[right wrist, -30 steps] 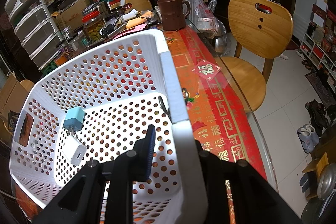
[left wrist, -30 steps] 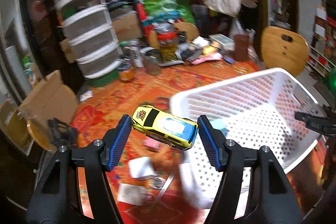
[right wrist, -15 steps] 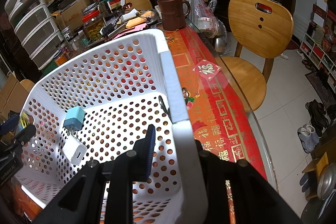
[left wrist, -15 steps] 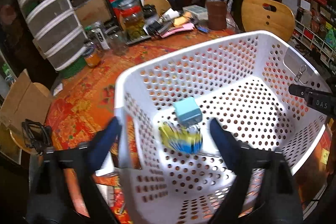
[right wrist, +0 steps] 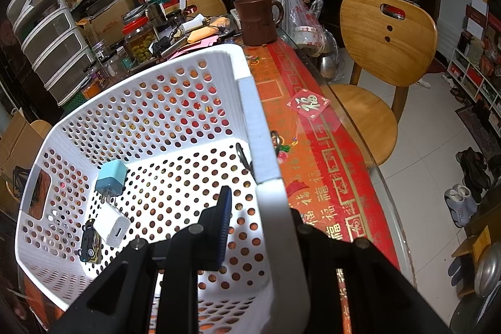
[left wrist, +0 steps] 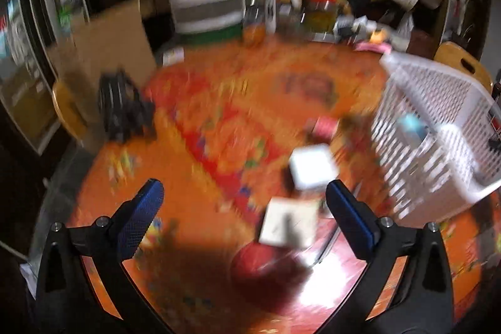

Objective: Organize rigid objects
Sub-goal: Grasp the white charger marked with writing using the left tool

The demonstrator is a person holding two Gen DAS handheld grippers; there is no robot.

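Yellow toy car (right wrist: 90,243) lies in basket (right wrist: 250,102) — left of right hand-held gripper (right wrist: 260,208).

A gold 福 stands on the red paper square (right wrist: 308,106) on the tablecloth (right wrist: 322,177).

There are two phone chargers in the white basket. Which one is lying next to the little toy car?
The white charger. It lies right beside the toy car near the basket corner, while the light blue charger sits farther up the floor.
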